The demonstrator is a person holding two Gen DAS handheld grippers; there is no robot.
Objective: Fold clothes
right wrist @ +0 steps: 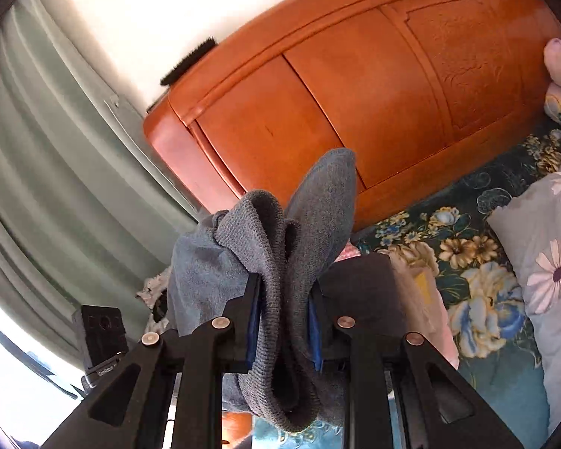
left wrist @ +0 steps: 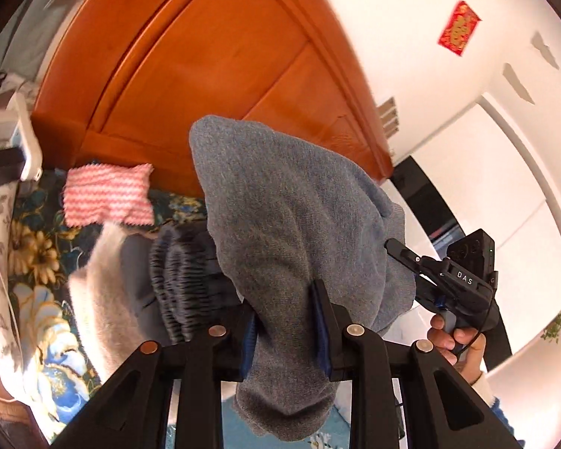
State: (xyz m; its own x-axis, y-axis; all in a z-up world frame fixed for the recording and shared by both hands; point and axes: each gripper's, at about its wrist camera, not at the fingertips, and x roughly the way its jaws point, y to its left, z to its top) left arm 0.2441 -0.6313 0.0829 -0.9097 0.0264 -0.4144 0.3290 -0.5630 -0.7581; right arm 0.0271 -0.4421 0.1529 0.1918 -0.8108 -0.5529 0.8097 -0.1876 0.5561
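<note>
Left wrist view: left hand-held gripper (left wrist: 288, 321) is clamped on a grey knit garment (left wrist: 280, 202), lifted above the floral bed (left wrist: 37, 254). Right hand-held gripper (right wrist: 285, 307) pinches another bunch of it, cloth sticking up past both.

Black left claw (left wrist: 286, 321), blue pads, brass rivets; white sleeve (left wrist: 480, 383).

Left gripper (left wrist: 286, 321) and right gripper (right wrist: 284, 318) both raised, jaws clamped on grey garment (left wrist: 280, 205).
</note>
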